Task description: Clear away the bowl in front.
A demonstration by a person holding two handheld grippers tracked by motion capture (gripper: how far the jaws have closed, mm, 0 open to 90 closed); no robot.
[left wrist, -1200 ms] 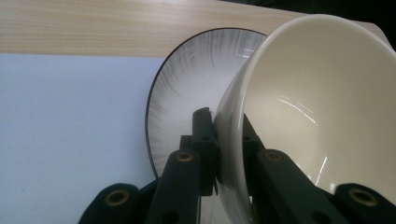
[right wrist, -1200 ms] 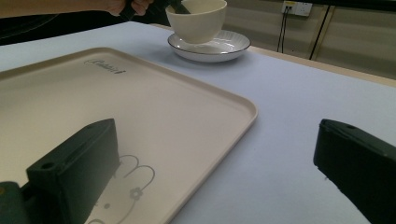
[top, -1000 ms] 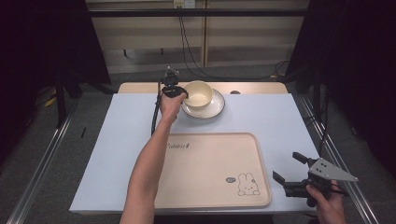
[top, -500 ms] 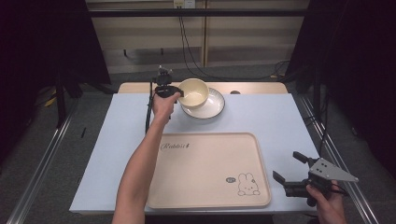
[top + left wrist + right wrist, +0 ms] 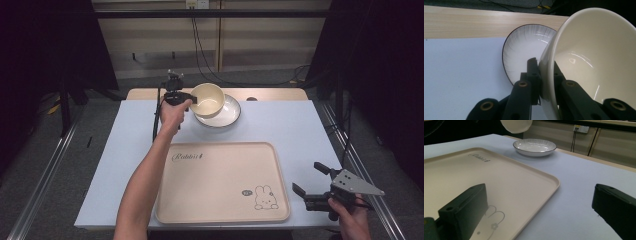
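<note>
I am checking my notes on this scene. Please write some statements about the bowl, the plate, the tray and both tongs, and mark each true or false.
1. The left tongs grip the rim of the cream bowl. True.
2. The bowl rests flat in the plate. False: it is lifted and tilted above the plate.
3. The right tongs hold the tray. False: they are open, beside the tray's right edge, holding nothing.
4. The tray carries a rabbit drawing. True.
5. The plate lies on the tray. False: it lies on the table beyond the tray.

Glossy cream bowl [image 5: 208,99], tilted, lifted above the striped plate [image 5: 226,113].
</note>
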